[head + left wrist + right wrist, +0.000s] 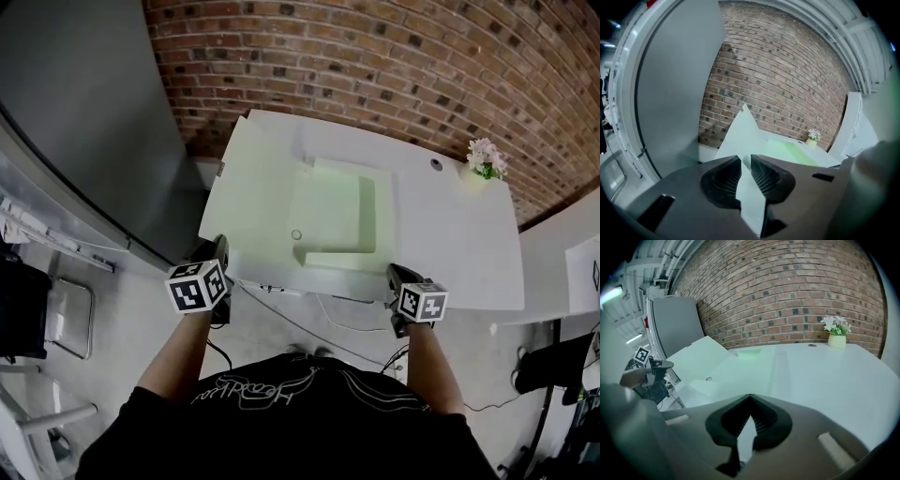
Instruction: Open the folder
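Noting left gripper slightly spread and empty, right gripper pressed together, both short of the folder; I should pinch only the top cover's free edge.

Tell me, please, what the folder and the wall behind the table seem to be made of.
The folder looks like thin pale-green plastic, smooth and faintly glossy, though coated card is possible. The wall is rough, matte red-brown brick with pale mortar joints.
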### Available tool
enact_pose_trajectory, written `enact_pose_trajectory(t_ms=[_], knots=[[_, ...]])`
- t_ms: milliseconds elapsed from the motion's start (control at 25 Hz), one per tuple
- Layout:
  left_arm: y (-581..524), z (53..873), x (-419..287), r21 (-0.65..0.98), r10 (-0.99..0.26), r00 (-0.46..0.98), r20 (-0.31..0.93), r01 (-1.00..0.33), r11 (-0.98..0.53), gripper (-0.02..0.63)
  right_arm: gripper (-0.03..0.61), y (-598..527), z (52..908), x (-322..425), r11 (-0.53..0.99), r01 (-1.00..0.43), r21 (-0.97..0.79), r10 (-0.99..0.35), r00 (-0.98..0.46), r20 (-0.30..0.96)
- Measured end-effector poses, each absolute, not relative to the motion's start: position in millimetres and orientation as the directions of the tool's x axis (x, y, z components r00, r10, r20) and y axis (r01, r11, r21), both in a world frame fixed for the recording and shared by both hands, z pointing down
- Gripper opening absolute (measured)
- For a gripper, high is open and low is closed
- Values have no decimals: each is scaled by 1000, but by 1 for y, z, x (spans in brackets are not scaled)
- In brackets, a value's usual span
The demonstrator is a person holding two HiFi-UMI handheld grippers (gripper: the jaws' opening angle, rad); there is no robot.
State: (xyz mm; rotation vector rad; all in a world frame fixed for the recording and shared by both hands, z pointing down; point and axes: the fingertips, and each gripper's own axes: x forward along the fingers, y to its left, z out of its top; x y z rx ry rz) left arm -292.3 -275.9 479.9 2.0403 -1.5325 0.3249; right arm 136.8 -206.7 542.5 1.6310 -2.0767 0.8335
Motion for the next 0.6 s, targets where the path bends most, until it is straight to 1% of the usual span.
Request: enact_pose_trajectory(t_ms=[240,480,600], knots=[[-279,501,-307,355,-789,302,535,-928,-114,49,2,-207,539,137,155,-959,-237,-757,-269,595],[-284,534,-322,443,-742,318,590,-896,-33,57,2,-206,539,136,158,-956,-248,-767,-277,579],[-288,546,-327,456,-723,321,611,-890,-10,64,2,-206,540,136,163,-954,-252,-774,-282,567]])
